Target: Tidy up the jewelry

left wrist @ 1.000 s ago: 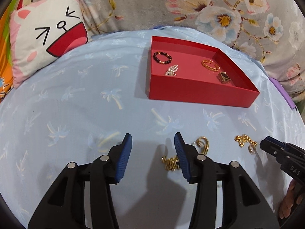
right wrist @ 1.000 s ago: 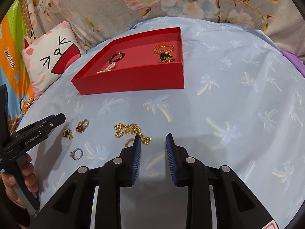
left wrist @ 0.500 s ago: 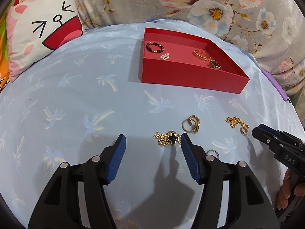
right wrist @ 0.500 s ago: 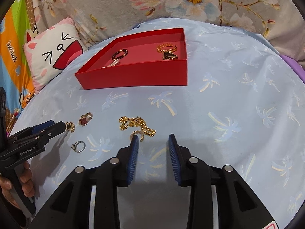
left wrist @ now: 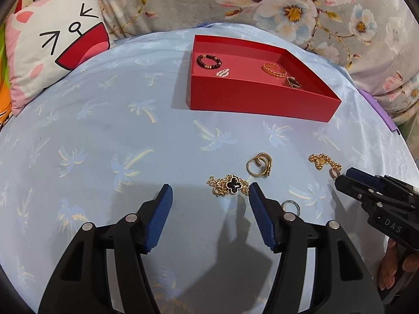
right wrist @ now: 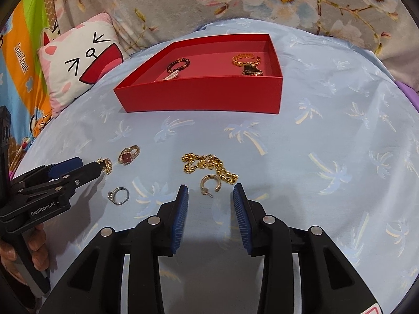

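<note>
The loose jewelry lies scattered on the pale blue palm-print bed cover (left wrist: 131,144), at 6 o'clock of the red box (left wrist: 259,99), which already holds a dark bead bracelet (left wrist: 209,61), a small pearl piece (left wrist: 222,72), a gold bangle (left wrist: 274,69) and a dark-faced piece (left wrist: 293,82) spread over its floor, probably so that they stay untangled. Still outside are a gold chain with a black clover charm (left wrist: 230,184), a cluster of gold rings (left wrist: 259,167), a silver ring (left wrist: 290,206), a beaded gold chain (right wrist: 209,167) and a gold hoop earring (right wrist: 210,181). The left gripper (left wrist: 210,196) hangs low over the cover with its blue fingers apart and nothing between them; they have just been opening, and the clover chain lies just past the right fingertip, at about 1 o'clock of the gap, so this looks like the widening before a pick. The right gripper (right wrist: 210,196) has its fingers apart too, less widely, also just opened and empty, with the hoop earring lying just beyond the tips at 12 o'clock, a likely next target. Both tilt steeply down, which suits pinching flat pieces off soft cloth. At 10 o'clock of the box a cat-face cushion (left wrist: 52,44) leans on a floral blanket (left wrist: 288,7).
</note>
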`<act>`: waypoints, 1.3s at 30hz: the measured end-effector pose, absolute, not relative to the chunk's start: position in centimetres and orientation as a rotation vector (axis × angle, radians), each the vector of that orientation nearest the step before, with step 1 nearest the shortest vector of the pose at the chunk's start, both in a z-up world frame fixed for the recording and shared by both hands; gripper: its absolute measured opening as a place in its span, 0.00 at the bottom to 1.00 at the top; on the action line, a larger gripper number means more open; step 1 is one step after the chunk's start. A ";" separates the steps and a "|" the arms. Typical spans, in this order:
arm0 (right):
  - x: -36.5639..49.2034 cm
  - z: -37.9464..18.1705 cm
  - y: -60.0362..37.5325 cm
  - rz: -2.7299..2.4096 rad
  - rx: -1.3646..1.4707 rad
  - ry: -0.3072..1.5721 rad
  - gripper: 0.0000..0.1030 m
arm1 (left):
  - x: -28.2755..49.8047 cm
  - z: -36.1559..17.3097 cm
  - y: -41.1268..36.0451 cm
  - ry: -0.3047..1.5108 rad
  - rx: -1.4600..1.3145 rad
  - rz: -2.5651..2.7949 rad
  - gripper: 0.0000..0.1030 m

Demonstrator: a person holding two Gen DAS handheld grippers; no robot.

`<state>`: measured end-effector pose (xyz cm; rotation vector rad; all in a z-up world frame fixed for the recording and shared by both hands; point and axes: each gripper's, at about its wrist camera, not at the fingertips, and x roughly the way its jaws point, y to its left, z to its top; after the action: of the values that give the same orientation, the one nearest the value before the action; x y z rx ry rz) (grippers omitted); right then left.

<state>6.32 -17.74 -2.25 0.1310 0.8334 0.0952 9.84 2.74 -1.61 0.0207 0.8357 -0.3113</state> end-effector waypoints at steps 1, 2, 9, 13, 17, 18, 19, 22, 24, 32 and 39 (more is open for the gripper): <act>6.4 -2.3 -17.6 0.097 0.129 0.836 0.35 | 9.8 -1.6 2.7 0.836 0.023 -0.311 0.57; 6.5 -2.3 -17.5 0.099 0.128 0.838 0.35 | 9.9 -1.6 2.7 0.836 0.024 -0.310 0.57; 7.0 -2.3 -17.4 0.093 0.142 0.840 0.35 | 9.9 -1.7 2.5 0.842 0.036 -0.303 0.57; 7.2 -2.3 -17.0 0.080 0.123 0.843 0.34 | 9.9 -1.7 2.4 0.842 0.039 -0.298 0.57; 7.4 -2.3 -16.7 0.051 0.092 0.847 0.29 | 9.9 -1.7 2.4 0.843 0.042 -0.294 0.57; 7.4 -2.3 -16.6 0.043 0.082 0.849 0.28 | 9.9 -1.7 2.4 0.843 0.043 -0.294 0.57; 7.4 -2.3 -16.5 0.036 0.073 0.849 0.27 | 9.9 -1.7 2.4 0.843 0.045 -0.293 0.57; 7.5 -2.4 -16.5 0.019 0.061 0.851 0.23 | 10.0 -1.7 2.3 0.843 0.046 -0.291 0.57; 7.5 -2.4 -16.6 0.013 0.064 0.851 0.20 | 10.0 -1.7 2.4 0.843 0.046 -0.291 0.57; 7.4 -2.4 -16.9 0.016 0.080 0.849 0.15 | 10.0 -1.7 2.6 0.837 0.040 -0.291 0.65; 6.8 -2.4 -17.4 0.026 0.100 0.848 0.15 | 10.0 -1.7 2.6 0.841 0.035 -0.295 0.65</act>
<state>6.84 -17.42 -2.37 0.1002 0.8478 0.0263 10.04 2.61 -1.75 0.0350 0.8411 -0.2948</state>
